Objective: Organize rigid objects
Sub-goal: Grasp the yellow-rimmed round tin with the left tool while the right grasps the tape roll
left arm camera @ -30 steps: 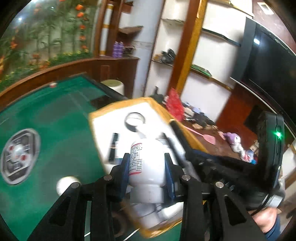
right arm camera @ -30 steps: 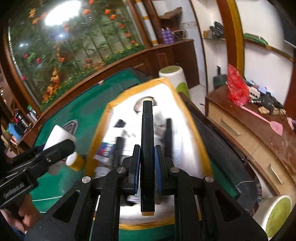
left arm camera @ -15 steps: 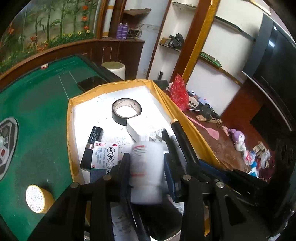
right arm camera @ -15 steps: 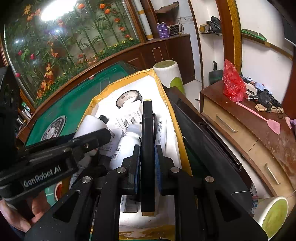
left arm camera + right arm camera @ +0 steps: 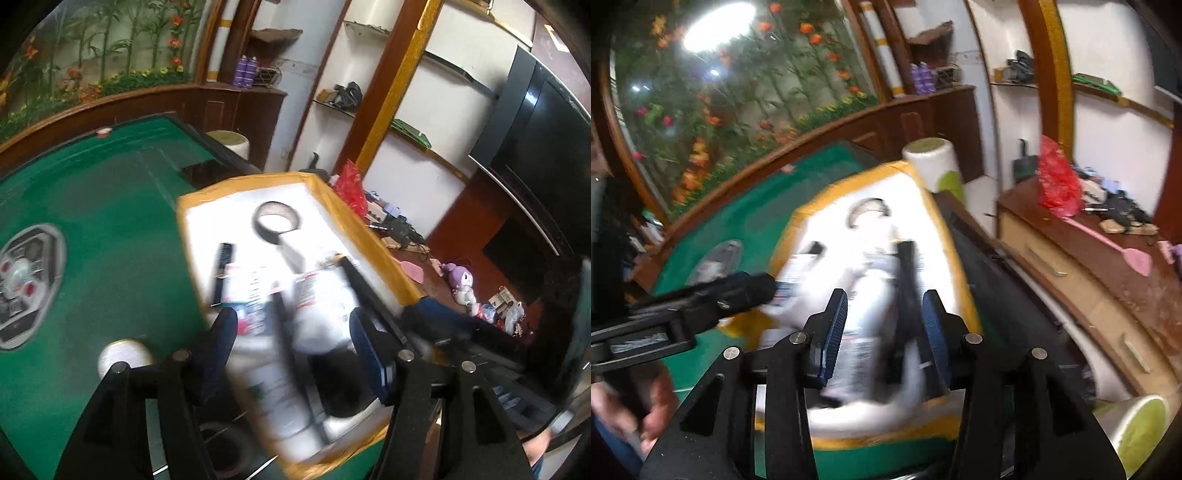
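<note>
Left gripper [image 5: 291,347] jaws opening above the yellow-rimmed tray [image 5: 373,240] on the green table [image 5: 110,229]; a blurred white bottle [image 5: 321,306] lies between them, pads clear, tape roll [image 5: 277,221] near the tray's far edge.

Both fisheye views are daylit but smeared by motion blur, worst over the white tray [image 5: 207,221] and its contents, while the far shelves stay fairly sharp. A bright lamp reflection [image 5: 716,26] glares on the flowered glass wall in the right view, and straight lines bow toward the dark vignetted corners
</note>
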`<state>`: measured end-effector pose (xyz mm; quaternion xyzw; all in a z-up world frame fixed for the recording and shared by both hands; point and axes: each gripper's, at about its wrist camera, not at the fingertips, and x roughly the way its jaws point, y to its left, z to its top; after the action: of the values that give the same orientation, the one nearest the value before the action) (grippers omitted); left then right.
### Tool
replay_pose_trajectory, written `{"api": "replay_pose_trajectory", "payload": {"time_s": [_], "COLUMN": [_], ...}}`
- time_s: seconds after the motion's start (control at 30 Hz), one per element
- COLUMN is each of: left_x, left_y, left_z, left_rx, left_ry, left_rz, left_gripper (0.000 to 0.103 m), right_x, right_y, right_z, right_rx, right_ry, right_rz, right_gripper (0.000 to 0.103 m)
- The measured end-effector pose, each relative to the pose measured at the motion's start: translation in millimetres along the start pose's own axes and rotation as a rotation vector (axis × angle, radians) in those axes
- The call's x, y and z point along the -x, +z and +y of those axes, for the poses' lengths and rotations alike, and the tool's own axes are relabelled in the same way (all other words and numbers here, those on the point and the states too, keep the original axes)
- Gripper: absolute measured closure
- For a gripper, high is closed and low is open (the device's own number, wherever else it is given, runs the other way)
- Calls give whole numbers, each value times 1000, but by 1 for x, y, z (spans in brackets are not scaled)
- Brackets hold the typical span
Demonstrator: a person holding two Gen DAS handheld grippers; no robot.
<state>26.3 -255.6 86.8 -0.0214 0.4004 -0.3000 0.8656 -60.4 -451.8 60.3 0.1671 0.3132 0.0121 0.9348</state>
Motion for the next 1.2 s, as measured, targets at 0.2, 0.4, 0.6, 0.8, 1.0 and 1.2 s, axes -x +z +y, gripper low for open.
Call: {"api": "replay_pose_trajectory", "payload": {"time_s": [0.2, 0.4, 0.6, 0.8, 1.0, 1.2], "left_x": [33, 20, -19, -35, -10, 3], "left_y": [-18, -30, -29, -31, -47, -61], "left_z": [55, 89, 83, 85, 107, 124], "left_rx": [33, 78, 25, 5, 37, 63], "left_ry": [109, 161, 218, 286, 364, 365], "left_rz": [-41, 14, 71, 106, 109, 98], "left_gripper": [38, 34, 34, 63, 63, 63], "right_x": [15, 2, -4, -5, -26, -54], "right_y": [-12, -33, -48, -55, -72, -70], "right_z": [38, 73, 92, 105, 137, 167], "right_rx": [61, 118, 198, 294, 479, 676], "right_ry": [100, 192, 197, 219, 237, 179], "right_rz": [-14, 58, 94, 117, 229, 285], "right_gripper": [61, 61, 61, 61, 61, 59]}}
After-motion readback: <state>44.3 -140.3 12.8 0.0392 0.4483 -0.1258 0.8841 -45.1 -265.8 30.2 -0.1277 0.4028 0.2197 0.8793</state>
